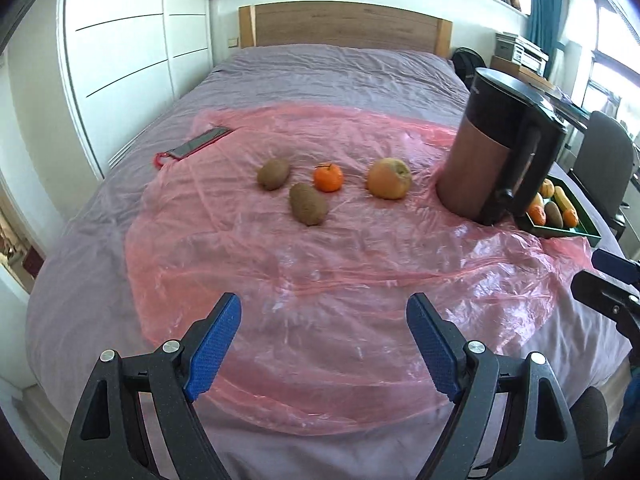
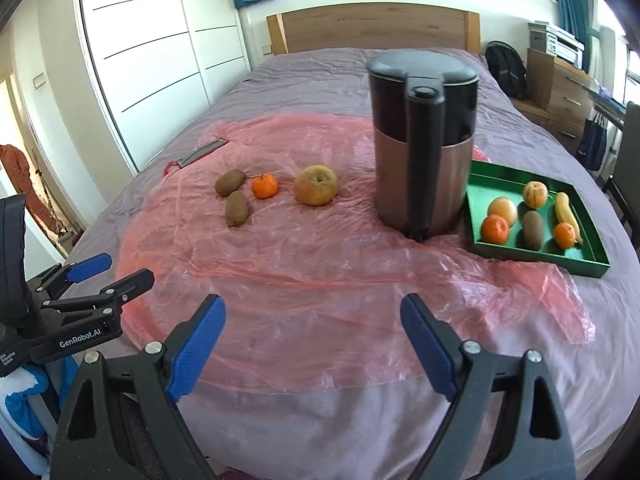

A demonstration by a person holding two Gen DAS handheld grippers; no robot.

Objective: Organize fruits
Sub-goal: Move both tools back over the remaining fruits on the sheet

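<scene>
On the pink plastic sheet (image 1: 320, 264) lie two kiwis (image 1: 273, 174) (image 1: 308, 204), a mandarin (image 1: 328, 178) and a yellowish apple (image 1: 389, 179). The same fruit shows in the right wrist view: kiwis (image 2: 229, 182) (image 2: 236, 208), mandarin (image 2: 264, 186), apple (image 2: 315, 185). A green tray (image 2: 540, 258) at the right holds several fruits, among them a banana (image 2: 567, 212). My left gripper (image 1: 324, 312) hangs open over the sheet's near part, nothing between its pads. My right gripper (image 2: 313, 312) is open and empty too, well short of the fruit.
A tall black and copper kettle (image 2: 424, 144) stands between the loose fruit and the tray. A phone in a red case (image 1: 198, 143) lies at the sheet's far left. The bed (image 1: 340, 68) has a wooden headboard; a wardrobe stands left, a desk and chair right.
</scene>
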